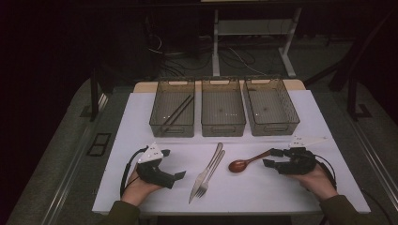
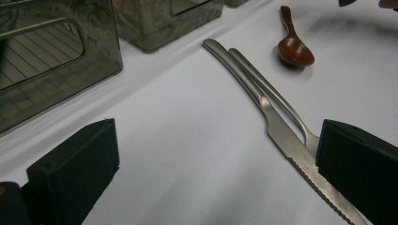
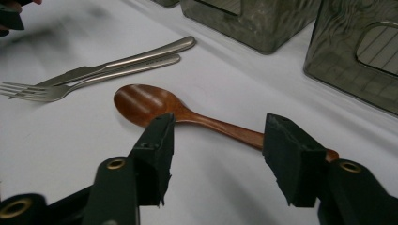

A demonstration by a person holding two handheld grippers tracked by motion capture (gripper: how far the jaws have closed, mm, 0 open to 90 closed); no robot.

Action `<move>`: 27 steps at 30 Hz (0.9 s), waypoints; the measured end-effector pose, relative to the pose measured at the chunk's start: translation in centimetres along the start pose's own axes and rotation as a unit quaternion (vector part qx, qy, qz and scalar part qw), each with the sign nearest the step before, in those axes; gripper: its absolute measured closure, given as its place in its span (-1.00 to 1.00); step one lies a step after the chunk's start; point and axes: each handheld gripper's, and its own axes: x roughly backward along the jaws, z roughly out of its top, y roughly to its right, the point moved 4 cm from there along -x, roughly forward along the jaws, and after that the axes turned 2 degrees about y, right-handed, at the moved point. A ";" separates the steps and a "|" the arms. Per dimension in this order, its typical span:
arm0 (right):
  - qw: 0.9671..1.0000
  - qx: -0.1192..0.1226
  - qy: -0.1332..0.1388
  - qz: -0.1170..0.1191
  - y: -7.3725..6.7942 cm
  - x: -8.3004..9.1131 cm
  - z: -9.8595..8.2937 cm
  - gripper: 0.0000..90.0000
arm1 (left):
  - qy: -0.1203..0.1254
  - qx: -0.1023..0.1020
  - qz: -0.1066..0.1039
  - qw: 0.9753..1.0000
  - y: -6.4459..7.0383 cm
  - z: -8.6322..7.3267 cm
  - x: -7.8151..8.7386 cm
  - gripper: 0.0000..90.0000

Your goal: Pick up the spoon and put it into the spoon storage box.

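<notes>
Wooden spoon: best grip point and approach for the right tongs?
Grip the wooden spoon on its slim handle, about mid-length, probably from above. It lies flat with the bowl toward the fork, and the handle is narrow where the bowl is wide and rounded. The right tongs are open and already straddle the handle, jaws either side.

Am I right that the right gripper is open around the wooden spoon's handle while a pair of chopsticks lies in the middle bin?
Not quite: the chopsticks lie in the left bin, not the middle bin, as the high view shows. The rest holds: the right gripper is open, its jaws on either side of the wooden spoon handle.
</notes>
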 end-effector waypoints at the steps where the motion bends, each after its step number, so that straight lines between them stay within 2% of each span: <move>1: 1.000 -0.002 0.000 0.000 0.1 -0.1 0.1 0.02 | -0.001 0.001 -0.001 1.000 0.0 0.0 0.0 -1.00; 3: 1.000 -0.003 -0.002 0.004 0.4 -0.3 0.3 0.13 | -0.002 0.000 -0.003 1.000 0.1 -0.1 -0.1 -1.00; 9: 1.000 0.003 -0.014 -0.007 0.9 -1.0 1.1 0.37 | -0.004 -0.004 -0.006 1.000 0.3 -0.1 -0.2 -1.00; 16: 1.000 0.005 -0.021 -0.011 1.7 -2.0 2.1 0.69 | -0.004 0.005 -0.007 1.000 0.2 -0.1 -0.2 -1.00; 21: 0.999 0.000 -0.028 -0.015 2.5 -2.7 2.6 0.94 | -0.002 0.002 -0.009 1.000 0.3 0.0 -0.2 -1.00; 27: 0.998 0.005 -0.055 -0.022 3.2 -3.9 2.5 0.97 | 0.001 0.003 -0.010 1.000 0.2 0.0 -0.1 -1.00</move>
